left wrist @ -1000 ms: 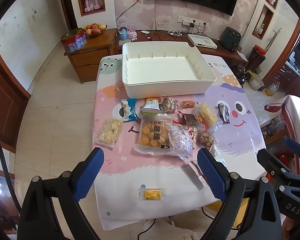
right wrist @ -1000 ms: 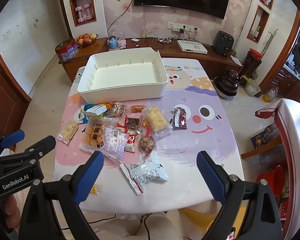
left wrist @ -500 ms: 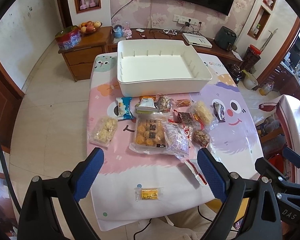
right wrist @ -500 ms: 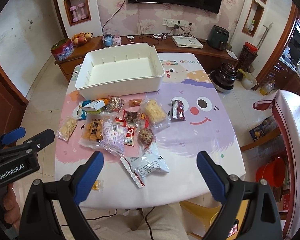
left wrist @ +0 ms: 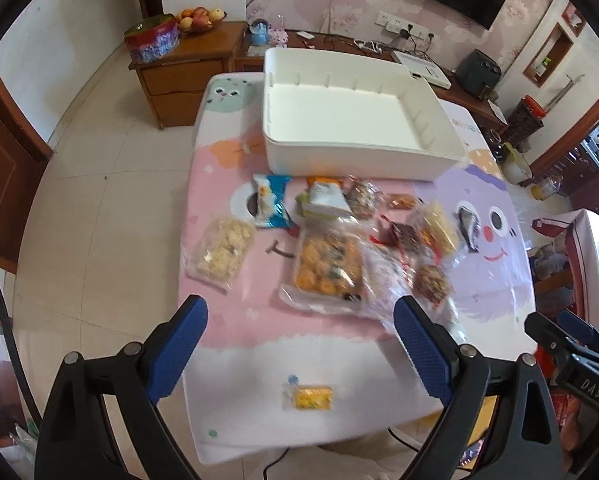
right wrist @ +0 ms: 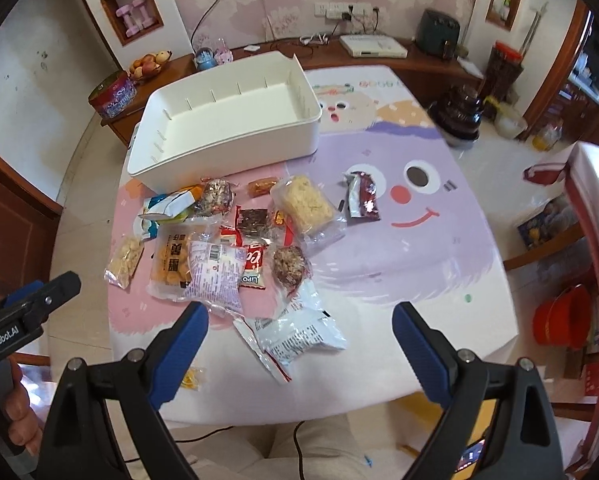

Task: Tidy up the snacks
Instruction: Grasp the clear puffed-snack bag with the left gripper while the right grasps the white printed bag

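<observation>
Both grippers hung above the near edge of the table (right wrist: 439,280), and nothing was in hand. The left gripper (left wrist: 299,344) had its jaws wide apart, empty; the right gripper (right wrist: 299,344) was spread just as wide, empty too. The white bin (right wrist: 235,148) sat at the far end with nothing in it, so the sorting looked not yet begun.

The snacks lay in a loose heap between bin and grippers. A silver pouch (right wrist: 299,334) lay nearest the right gripper, a small yellow packet (left wrist: 311,398) sat alone near the left one, and a cookie tray (left wrist: 325,270) was half under a clear bag in the middle.

These looked light, crinkly and slick, likely to slide under a push. The puffed bags would crush, so a pinch on a sealed end seam seemed the safest hold. The tray looked stiffer; its rim would probably take a firmer squeeze.
</observation>
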`<state>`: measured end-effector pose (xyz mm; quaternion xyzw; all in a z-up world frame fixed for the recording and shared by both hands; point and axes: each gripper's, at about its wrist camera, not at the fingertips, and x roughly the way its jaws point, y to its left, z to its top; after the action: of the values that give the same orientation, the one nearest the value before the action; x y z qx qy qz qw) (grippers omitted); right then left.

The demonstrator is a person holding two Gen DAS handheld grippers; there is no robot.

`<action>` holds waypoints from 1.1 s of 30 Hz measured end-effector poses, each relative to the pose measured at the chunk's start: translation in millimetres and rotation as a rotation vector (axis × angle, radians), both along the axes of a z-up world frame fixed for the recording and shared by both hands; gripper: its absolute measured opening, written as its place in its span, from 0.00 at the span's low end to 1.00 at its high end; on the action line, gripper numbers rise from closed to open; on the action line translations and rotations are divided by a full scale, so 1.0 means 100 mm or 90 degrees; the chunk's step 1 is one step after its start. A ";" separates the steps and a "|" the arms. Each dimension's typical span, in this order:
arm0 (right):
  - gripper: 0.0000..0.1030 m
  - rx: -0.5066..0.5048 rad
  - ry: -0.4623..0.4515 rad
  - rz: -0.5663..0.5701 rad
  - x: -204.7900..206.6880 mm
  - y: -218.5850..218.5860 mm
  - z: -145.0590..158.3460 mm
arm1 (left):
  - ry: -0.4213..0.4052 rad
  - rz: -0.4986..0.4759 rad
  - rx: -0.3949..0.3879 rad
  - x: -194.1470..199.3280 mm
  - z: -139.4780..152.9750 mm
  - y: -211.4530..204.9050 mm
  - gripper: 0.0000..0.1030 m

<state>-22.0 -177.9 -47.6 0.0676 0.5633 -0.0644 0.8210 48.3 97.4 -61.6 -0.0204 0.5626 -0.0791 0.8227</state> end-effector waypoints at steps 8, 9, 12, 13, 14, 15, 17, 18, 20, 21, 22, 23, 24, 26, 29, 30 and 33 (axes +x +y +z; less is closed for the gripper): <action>0.89 0.017 0.079 0.007 0.21 -0.13 -0.52 | 0.021 0.028 -0.002 0.41 -0.55 0.39 0.91; 0.88 0.006 0.094 0.011 0.21 -0.15 -0.58 | 0.029 0.036 -0.002 0.44 -0.62 0.44 0.91; 0.88 0.010 0.130 0.017 0.18 -0.20 -0.79 | 0.050 0.051 0.004 0.53 -0.85 0.57 0.91; 0.87 0.015 0.140 0.019 0.17 -0.22 -0.85 | 0.056 0.057 0.011 0.56 -0.93 0.59 0.91; 0.87 0.019 0.151 0.019 0.15 -0.24 -0.91 | 0.055 0.059 0.015 0.59 -1.00 0.62 0.91; 0.86 0.023 0.160 0.018 0.12 -0.25 -0.96 | 0.057 0.059 0.022 0.62 -1.06 0.63 0.91; 0.85 0.041 0.181 0.014 0.09 -0.29 -1.08 | 0.063 0.057 0.035 0.68 -1.20 0.63 0.91; 0.85 0.053 0.191 0.011 0.07 -0.31 -1.13 | 0.067 0.055 0.037 0.72 -1.28 0.63 0.91; 0.84 0.071 0.207 0.003 0.04 -0.33 -1.24 | 0.076 0.055 0.038 0.79 -1.41 0.61 0.91; 0.84 0.078 0.212 -0.001 0.03 -0.35 -1.29 | 0.083 0.053 0.033 0.84 -1.47 0.60 0.91; 0.84 0.088 0.214 -0.004 0.02 -0.36 -1.32 | 0.091 0.052 0.027 0.88 -1.55 0.58 0.91; 0.84 0.103 0.212 -0.007 0.01 -0.36 -1.34 | 0.098 0.053 0.025 0.91 -1.58 0.58 0.91; 0.84 0.118 0.210 -0.010 0.01 -0.36 -1.36 | 0.105 0.058 0.024 0.95 -1.64 0.57 0.91; 0.84 0.140 0.208 -0.017 0.03 -0.35 -1.38 | 0.112 0.062 0.017 1.00 -1.71 0.55 0.91; 0.84 0.198 0.206 -0.040 0.08 -0.37 -1.41 | 0.115 0.060 0.018 1.04 -1.77 0.50 0.90; 0.84 0.225 0.209 -0.055 0.09 -0.38 -1.42 | 0.115 0.057 0.023 1.05 -1.79 0.49 0.90; 0.84 0.262 0.216 -0.086 0.15 -0.40 -1.48 | 0.120 0.055 0.041 1.07 -1.84 0.47 0.83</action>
<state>-7.4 -217.6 -196.1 0.2587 0.6881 -0.0136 0.6777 155.7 144.4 -245.3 -0.0257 0.6381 -0.0231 0.7692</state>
